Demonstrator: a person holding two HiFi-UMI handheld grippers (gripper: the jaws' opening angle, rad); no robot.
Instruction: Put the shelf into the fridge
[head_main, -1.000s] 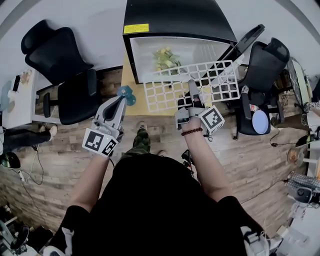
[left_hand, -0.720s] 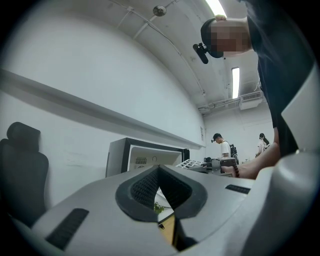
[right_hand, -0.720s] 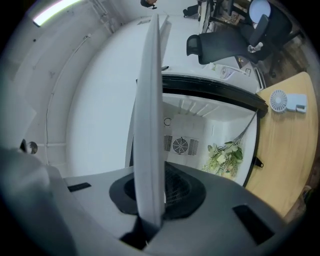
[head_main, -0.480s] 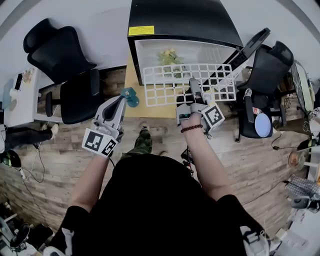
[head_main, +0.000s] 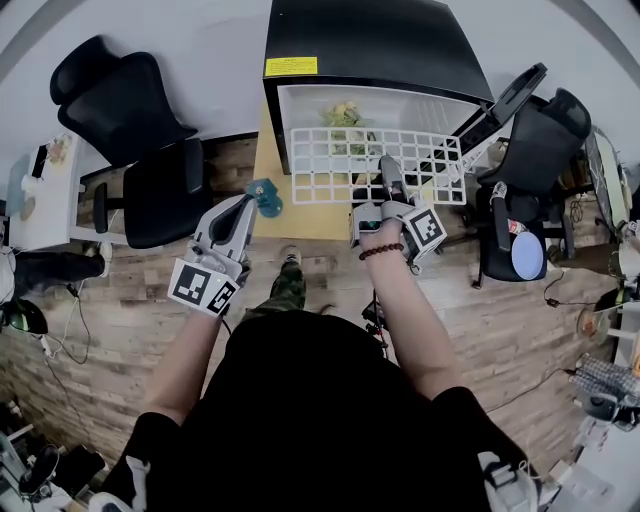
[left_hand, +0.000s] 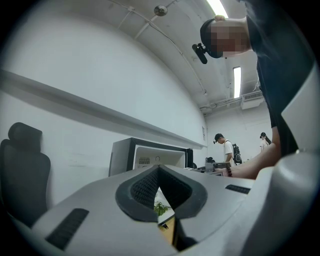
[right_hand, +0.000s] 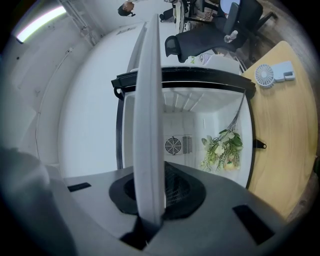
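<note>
Head view: a black fridge (head_main: 370, 40) stands with its door (head_main: 503, 98) swung wide to the right. In its white interior lies a bunch of pale flowers with green leaves (head_main: 345, 113). A yellow label (head_main: 291, 67) sits on the fridge's top front edge, and its print is too small to read.

The white wire shelf (head_main: 340, 165) is held roughly level in front of the fridge's mouth, its far edge over the opening. The right gripper (head_main: 385, 168) grasps it at the near edge. In the right gripper view the shelf (right_hand: 149, 125) shows edge-on, clamped between the two jaws and pointing into the fridge (right_hand: 185, 80). Behind it are the flowers (right_hand: 222, 147) and a round vent grille (right_hand: 173, 145) on the back wall.

The left gripper (head_main: 243, 205) hangs off to the left, apart from the shelf. In the left gripper view, the left gripper (left_hand: 159, 172) has its jaws closed tip to tip with nothing between them.

A small blue fan (head_main: 262, 195) lies on the pale wooden board (head_main: 268, 215) in front of the fridge.
</note>
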